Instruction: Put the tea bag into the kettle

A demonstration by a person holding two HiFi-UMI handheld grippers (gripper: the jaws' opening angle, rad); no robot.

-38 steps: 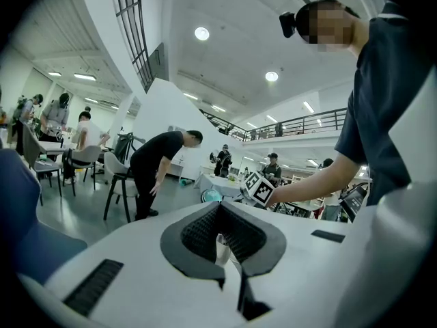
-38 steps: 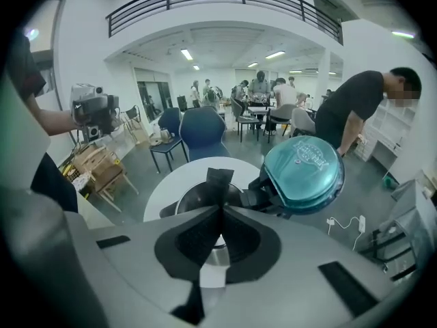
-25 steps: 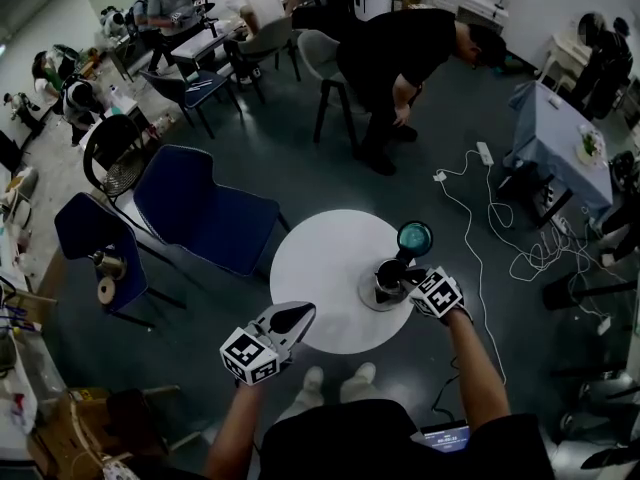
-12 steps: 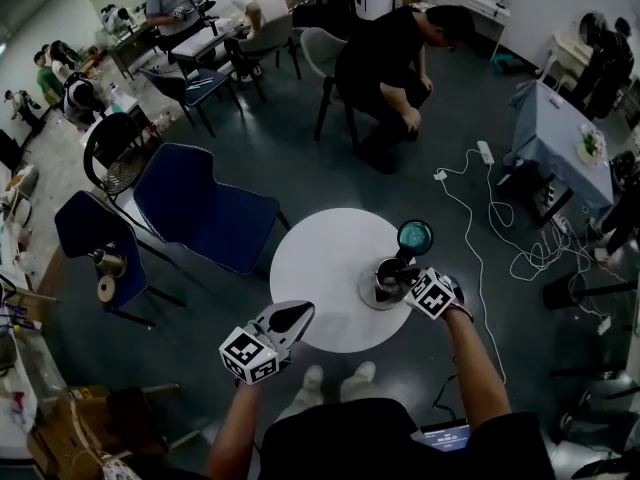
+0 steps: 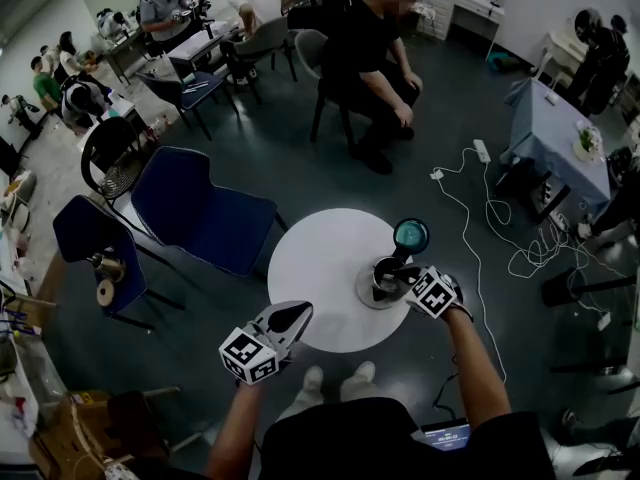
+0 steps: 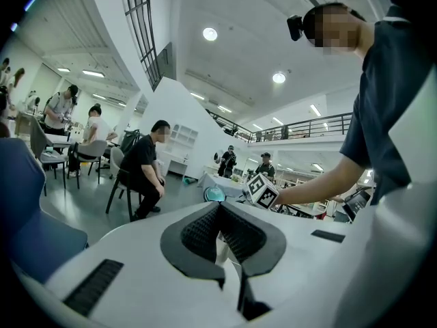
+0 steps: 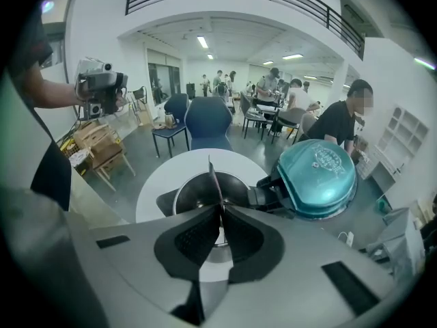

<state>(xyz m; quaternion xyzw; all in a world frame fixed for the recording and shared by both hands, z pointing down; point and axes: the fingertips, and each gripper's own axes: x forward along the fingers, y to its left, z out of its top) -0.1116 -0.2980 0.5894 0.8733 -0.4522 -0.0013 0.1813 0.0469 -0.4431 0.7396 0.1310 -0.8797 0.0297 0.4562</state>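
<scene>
A steel kettle (image 5: 383, 279) stands on the right side of the round white table (image 5: 315, 268), its teal lid (image 5: 411, 235) flipped open. My right gripper (image 5: 405, 285) hovers over the kettle's mouth (image 7: 198, 191), shut on a thin flat tea bag (image 7: 213, 176) that sticks out beyond the jaws above the opening. The teal lid (image 7: 316, 178) stands open just right of it. At the table's near edge my left gripper (image 5: 294, 316) is shut with nothing between the jaws. In the left gripper view, that gripper (image 6: 218, 206) points across the table toward the right gripper's marker cube (image 6: 261, 190).
Two blue chairs (image 5: 200, 208) stand left of the table. White cables (image 5: 490, 228) trail over the floor to the right. A person in black sits on a chair (image 5: 365, 53) beyond the table, and more people sit at desks (image 5: 200, 38) at the back left.
Both grippers stay almost where they were. The person in black beyond the table has straightened from bending over to sitting upright.
</scene>
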